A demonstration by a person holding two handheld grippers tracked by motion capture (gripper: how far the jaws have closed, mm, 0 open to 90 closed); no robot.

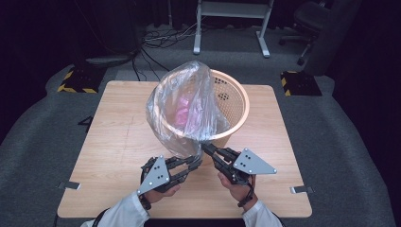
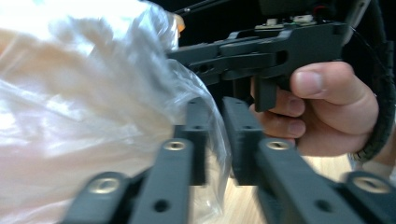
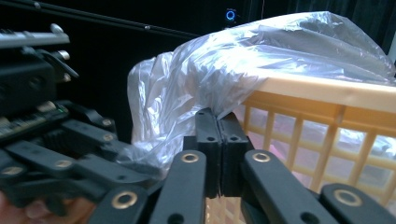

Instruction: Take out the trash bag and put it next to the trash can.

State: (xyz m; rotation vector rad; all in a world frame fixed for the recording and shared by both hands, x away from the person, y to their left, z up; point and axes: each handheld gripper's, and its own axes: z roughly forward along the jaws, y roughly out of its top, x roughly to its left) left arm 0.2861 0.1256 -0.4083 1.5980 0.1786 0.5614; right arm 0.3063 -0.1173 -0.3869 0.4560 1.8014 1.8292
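A clear plastic bag [image 1: 189, 101] is draped over the left half of a tan lattice basket [image 1: 239, 101] on the wooden table [image 1: 118, 151]. Something pink [image 1: 182, 109] shows through the film. My right gripper [image 1: 206, 147] is shut on the bag's lower edge just in front of the basket; in the right gripper view its jaws [image 3: 217, 114] meet on the film below the basket's rim [image 3: 327, 93]. My left gripper [image 1: 195, 161] sits right beside it, and its jaws [image 2: 217, 105] stand a little apart with bag film [image 2: 93, 102] lying between them.
Behind the table, on grey carpet, are two black-and-yellow striped blocks [image 1: 75, 80], loose cables [image 1: 161, 38], a white metal frame [image 1: 231, 19] and an office chair [image 1: 309, 21]. Tape strips [image 1: 71, 185] mark the table's front corners.
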